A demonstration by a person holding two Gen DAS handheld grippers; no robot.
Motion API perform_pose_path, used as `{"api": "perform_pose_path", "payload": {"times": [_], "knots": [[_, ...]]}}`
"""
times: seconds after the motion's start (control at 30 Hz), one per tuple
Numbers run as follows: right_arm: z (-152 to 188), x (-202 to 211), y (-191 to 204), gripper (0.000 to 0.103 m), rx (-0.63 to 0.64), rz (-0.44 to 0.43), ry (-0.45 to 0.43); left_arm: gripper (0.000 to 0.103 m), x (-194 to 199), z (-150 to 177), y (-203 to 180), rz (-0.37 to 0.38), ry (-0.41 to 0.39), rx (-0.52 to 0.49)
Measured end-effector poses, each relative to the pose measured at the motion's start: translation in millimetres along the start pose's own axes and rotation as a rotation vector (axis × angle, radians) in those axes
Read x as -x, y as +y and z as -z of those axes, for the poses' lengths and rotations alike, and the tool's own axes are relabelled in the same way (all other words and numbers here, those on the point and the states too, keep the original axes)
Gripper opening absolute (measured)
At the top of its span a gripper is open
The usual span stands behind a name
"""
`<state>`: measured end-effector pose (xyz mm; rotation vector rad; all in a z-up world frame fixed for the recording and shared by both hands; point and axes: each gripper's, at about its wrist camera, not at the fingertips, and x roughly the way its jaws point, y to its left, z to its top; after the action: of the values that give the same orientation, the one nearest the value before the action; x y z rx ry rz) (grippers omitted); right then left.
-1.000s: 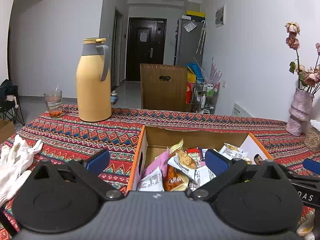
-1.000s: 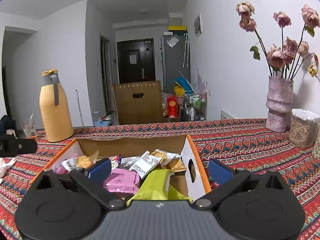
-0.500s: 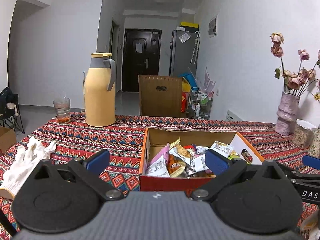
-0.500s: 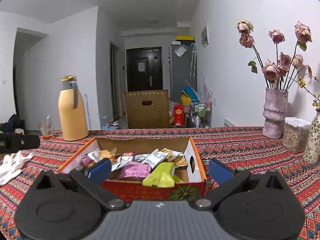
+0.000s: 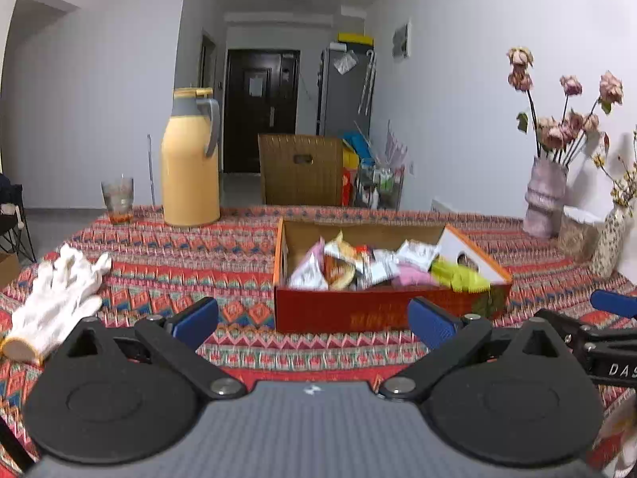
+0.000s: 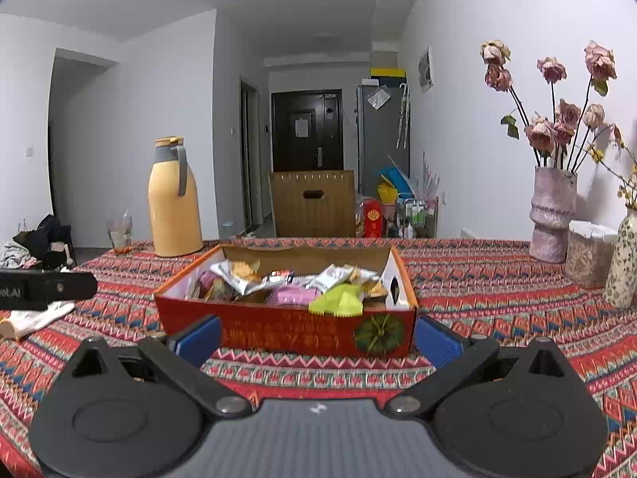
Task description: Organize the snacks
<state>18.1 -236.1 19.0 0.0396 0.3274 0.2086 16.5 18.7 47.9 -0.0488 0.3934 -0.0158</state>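
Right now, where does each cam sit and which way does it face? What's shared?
Left wrist: on the left gripper, low above the tablecloth, facing the snack box from its left; own open blue pads and the right gripper's tip show.
Right wrist: on the right gripper, squarely facing the snack box; own open pads, left gripper's tip at left edge.
Shared: box, yellow thermos, white glove, pink vase.

snacks (image 6: 278, 285) in box (image 6: 286, 332); flask (image 6: 174, 199) behind, left.
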Motion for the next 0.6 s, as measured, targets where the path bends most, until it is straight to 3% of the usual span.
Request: {"api": "perform_pose_path", "payload": {"times": [0.6], "knots": [[51,3,-12,0.103,-0.039,-0.002,0.155,0.103,-9,56,10,0.019,0.160,0.004]]}}
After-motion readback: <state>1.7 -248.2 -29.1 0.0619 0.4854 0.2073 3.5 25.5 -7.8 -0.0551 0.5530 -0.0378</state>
